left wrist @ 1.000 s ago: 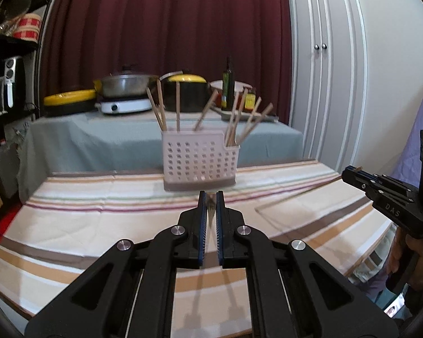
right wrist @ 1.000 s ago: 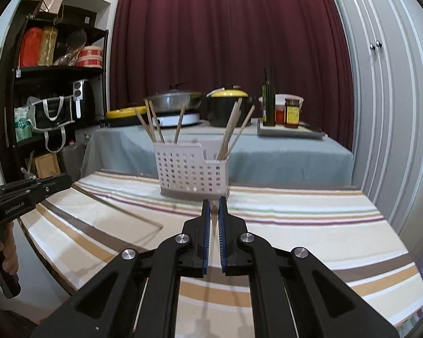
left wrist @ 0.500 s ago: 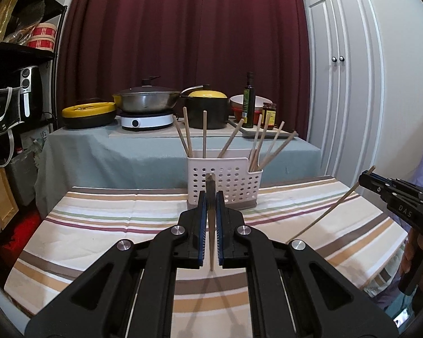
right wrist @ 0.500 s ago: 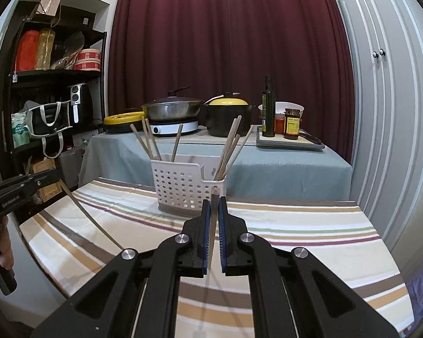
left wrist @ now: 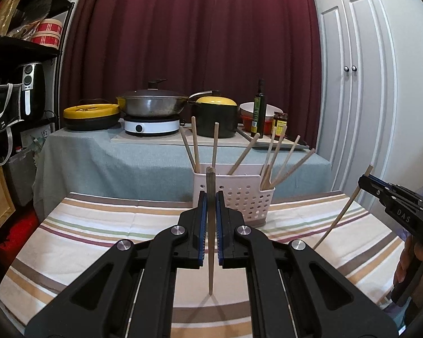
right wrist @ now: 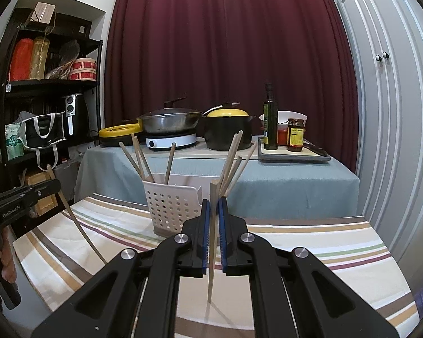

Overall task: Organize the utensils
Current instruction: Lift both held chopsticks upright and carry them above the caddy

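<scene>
White perforated caddy (left wrist: 241, 197) holds upright chopsticks (left wrist: 279, 155); both tongs (left wrist: 210, 197) (right wrist: 214, 205) clamp one chopstick each.

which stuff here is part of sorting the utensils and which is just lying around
Job: left gripper and right gripper, each shut on a chopstick; white holder with chopsticks.

Lying about: wok, black pot, oil bottle, jar.

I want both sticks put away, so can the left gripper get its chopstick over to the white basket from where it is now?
Probably yes. The left gripper holds its chopstick upright, the basket stands just ahead, and only bare tablecloth lies between.
</scene>
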Motion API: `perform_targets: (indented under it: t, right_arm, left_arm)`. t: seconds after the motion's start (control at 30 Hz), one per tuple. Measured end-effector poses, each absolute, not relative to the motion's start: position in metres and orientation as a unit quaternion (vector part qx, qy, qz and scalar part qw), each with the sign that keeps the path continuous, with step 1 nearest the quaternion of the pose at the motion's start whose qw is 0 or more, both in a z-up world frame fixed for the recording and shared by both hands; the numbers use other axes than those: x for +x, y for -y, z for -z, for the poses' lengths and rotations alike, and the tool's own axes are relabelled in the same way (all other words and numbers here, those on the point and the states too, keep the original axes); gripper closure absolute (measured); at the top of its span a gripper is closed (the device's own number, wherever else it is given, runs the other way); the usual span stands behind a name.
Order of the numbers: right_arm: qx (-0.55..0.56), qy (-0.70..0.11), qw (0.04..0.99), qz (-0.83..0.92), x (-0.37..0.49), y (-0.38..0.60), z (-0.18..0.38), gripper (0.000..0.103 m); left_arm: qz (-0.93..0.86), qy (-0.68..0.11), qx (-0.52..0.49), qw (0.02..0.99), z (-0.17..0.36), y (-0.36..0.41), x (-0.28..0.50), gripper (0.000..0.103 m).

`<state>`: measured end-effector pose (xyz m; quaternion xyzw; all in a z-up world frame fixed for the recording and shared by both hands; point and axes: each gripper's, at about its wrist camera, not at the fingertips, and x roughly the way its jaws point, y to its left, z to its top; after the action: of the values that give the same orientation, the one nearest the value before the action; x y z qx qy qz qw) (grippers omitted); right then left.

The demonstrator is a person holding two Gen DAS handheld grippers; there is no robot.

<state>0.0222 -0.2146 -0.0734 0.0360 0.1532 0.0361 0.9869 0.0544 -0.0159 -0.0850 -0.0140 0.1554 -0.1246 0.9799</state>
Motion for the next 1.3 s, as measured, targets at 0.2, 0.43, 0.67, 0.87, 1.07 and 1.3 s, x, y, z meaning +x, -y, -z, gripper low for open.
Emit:
perform_targets:
  t: [0.2,0.43,0.67,0.87,1.07,1.3]
  right_arm:
    - [0.039,-0.154,0.987,-0.039,0.028,0.214,0.073,0.096]
    - [0.039,-0.147,0.987,-0.043,0.031,0.211,0.065,0.096]
    - [0.041,-0.116,0.991,-0.053,0.039,0.208,0.039,0.096]
    - [0.034,-0.078,0.995,-0.059,0.051,0.205,0.013,0.096]
    - [0.028,-0.039,0.997,-0.061,0.066,0.206,-0.011,0.096]
    - [0.032,-0.010,0.998,-0.061,0.085,0.211,-0.029,0.096]
  left_arm:
    - [0.127,-0.155,-0.021,0.980,0.081,0.013,0.064,0.096]
    - [0.137,-0.138,-0.033,0.980,0.063,0.009,0.071,0.096]
    - [0.148,-0.104,-0.039,0.983,0.033,0.008,0.081,0.096]
    - [0.151,-0.059,-0.028,0.986,0.001,0.010,0.093,0.096]
    - [0.151,-0.020,-0.017,0.988,-0.025,0.013,0.110,0.096]
    - [0.152,0.009,-0.010,0.988,-0.046,0.014,0.128,0.096]
